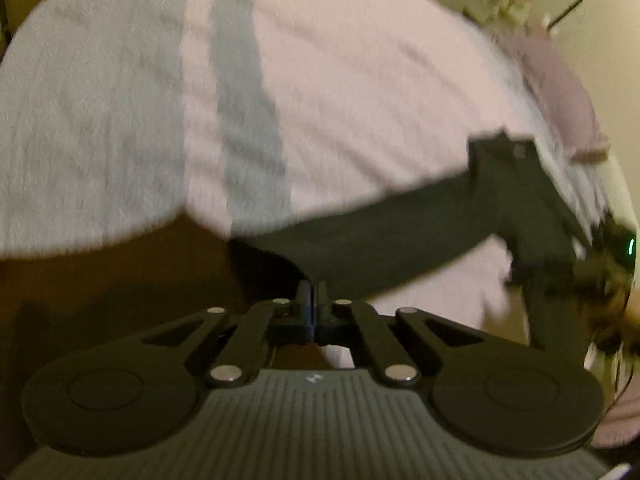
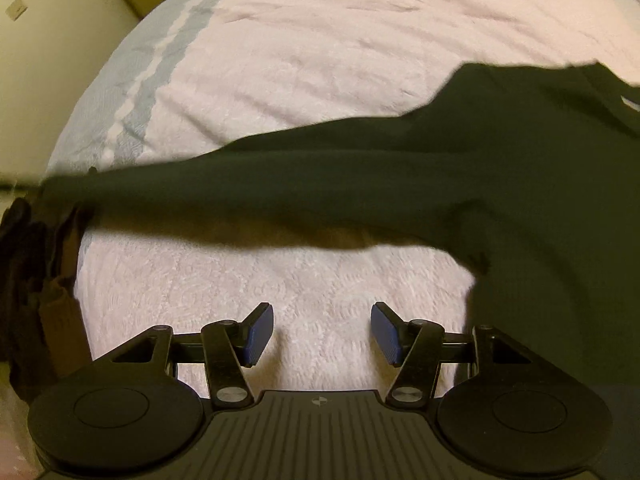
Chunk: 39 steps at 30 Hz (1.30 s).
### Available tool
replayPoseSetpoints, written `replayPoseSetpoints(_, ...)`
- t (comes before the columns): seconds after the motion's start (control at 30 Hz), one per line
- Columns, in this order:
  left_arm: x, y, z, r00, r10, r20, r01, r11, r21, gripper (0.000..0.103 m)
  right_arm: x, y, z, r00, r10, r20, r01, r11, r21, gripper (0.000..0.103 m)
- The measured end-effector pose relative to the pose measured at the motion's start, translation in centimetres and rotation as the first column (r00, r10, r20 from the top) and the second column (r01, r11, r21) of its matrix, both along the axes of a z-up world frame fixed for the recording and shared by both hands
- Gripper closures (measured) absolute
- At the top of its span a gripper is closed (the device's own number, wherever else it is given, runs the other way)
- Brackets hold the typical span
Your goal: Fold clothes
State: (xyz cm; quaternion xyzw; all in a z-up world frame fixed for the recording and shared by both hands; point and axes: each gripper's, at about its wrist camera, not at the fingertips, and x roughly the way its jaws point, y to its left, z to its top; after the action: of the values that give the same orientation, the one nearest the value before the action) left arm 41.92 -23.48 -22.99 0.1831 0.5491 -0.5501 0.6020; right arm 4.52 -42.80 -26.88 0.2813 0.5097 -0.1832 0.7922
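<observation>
A dark garment point(image 2: 360, 184) stretches across the pink bedspread point(image 2: 320, 60) on the bed, one long sleeve pulled out sideways and lifted. The left gripper point(image 1: 311, 300) has its jaws pinched tight on that sleeve's end. The right gripper point(image 2: 322, 332) hovers low over the bedspread, jaws wide apart, holding nothing.

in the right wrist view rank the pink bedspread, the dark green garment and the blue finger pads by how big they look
1. pink bedspread, about level with
2. dark green garment; too close to rank, and the garment hangs nearer the camera.
3. blue finger pads, clearly smallest.
</observation>
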Motion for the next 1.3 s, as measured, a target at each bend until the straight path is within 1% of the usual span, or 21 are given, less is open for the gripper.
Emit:
replayPoseSetpoints(0.07,-0.7,1.2,-1.1,1.0,-0.005,0.0,0.005,0.998,0.055,0.103,-0.3,-0.1,-0.1,1.0,-0.022,-0.01,0.022,1.0,0.014,0.045)
replayPoseSetpoints(0.23,-2.0,1.6,-1.2,0.997,-0.021,0.08,0.016,0.998,0.062,0.103,-0.8,-0.2,0.2,1.0,-0.028,-0.009,0.028,1.0,0.01,0.045)
replayPoseSetpoints(0.27,-2.3,1.7,-1.3,0.995,-0.024,0.096,0.018,0.998,0.063,0.1,-0.9,-0.2,0.3,1.0,-0.027,-0.007,0.027,1.0,0.003,0.045)
replayPoseSetpoints(0.33,-2.9,1.8,-1.3,0.99,-0.035,0.134,0.027,0.998,0.063,0.097,-0.9,-0.3,0.4,1.0,-0.027,-0.006,0.027,0.999,-0.018,0.045)
replayPoseSetpoints(0.4,-4.2,1.2,-0.7,0.972,-0.088,0.219,0.081,0.996,0.04,0.09,-1.2,-0.5,0.6,0.999,-0.035,-0.006,0.034,0.999,-0.041,0.045)
replayPoseSetpoints(0.47,-5.2,-0.1,-0.7,0.959,-0.124,0.254,0.12,0.992,0.029,0.081,-1.6,-0.9,0.8,0.999,-0.052,-0.005,0.052,0.997,-0.056,0.045)
replayPoseSetpoints(0.57,-6.5,-2.2,-0.7,0.937,-0.173,0.303,0.177,0.984,0.015,0.077,-2.5,-2.0,1.4,0.996,-0.088,-0.002,0.088,0.992,-0.091,0.045)
replayPoseSetpoints(0.63,-7.0,-3.7,-1.1,0.939,-0.178,0.293,0.184,0.983,0.007,0.077,-3.3,-2.7,1.6,0.993,-0.118,-0.009,0.116,0.987,-0.111,0.045)
replayPoseSetpoints(0.73,-7.7,-6.4,-1.3,0.933,-0.21,0.292,0.224,0.975,-0.014,0.077,-5.1,-4.1,2.1,0.984,-0.176,0.002,0.175,0.977,-0.121,0.045)
replayPoseSetpoints(0.83,-9.0,-10.7,-2.2,0.921,-0.271,0.278,0.292,0.956,-0.034,0.077,-6.5,-5.5,2.6,0.977,-0.212,0.012,0.212,0.969,-0.129,0.045)
replayPoseSetpoints(0.87,-9.8,-12.4,-2.7,0.914,-0.294,0.279,0.318,0.947,-0.044,0.077,-6.9,-5.9,2.7,0.976,-0.218,0.016,0.218,0.967,-0.131,0.045)
replayPoseSetpoints(1.03,-14.9,-21.4,-5.0,0.881,-0.388,0.271,0.425,0.9,-0.095,0.077,-7.4,-8.3,3.4,0.977,-0.202,0.063,0.21,0.967,-0.146,0.044)
replayPoseSetpoints(1.13,-17.7,-26.2,-6.6,0.864,-0.416,0.283,0.459,0.882,-0.106,0.077,-7.4,-9.9,3.5,0.978,-0.185,0.096,0.198,0.968,-0.153,0.044)
replayPoseSetpoints(1.23,-19.7,-29.8,-8.5,0.854,-0.439,0.281,0.477,0.875,-0.083,0.078,-7.4,-11.5,3.4,0.977,-0.171,0.126,0.19,0.969,-0.157,0.044)
replayPoseSetpoints(1.27,-20.1,-30.4,-9.0,0.844,-0.456,0.283,0.491,0.868,-0.066,0.08,-7.4,-12.2,3.1,0.976,-0.176,0.13,0.195,0.969,-0.152,0.044)
replayPoseSetpoints(1.3,-20.6,-31.0,-9.5,0.833,-0.475,0.284,0.508,0.86,-0.049,0.084,-7.5,-12.8,2.7,0.974,-0.181,0.135,0.2,0.969,-0.146,0.044)
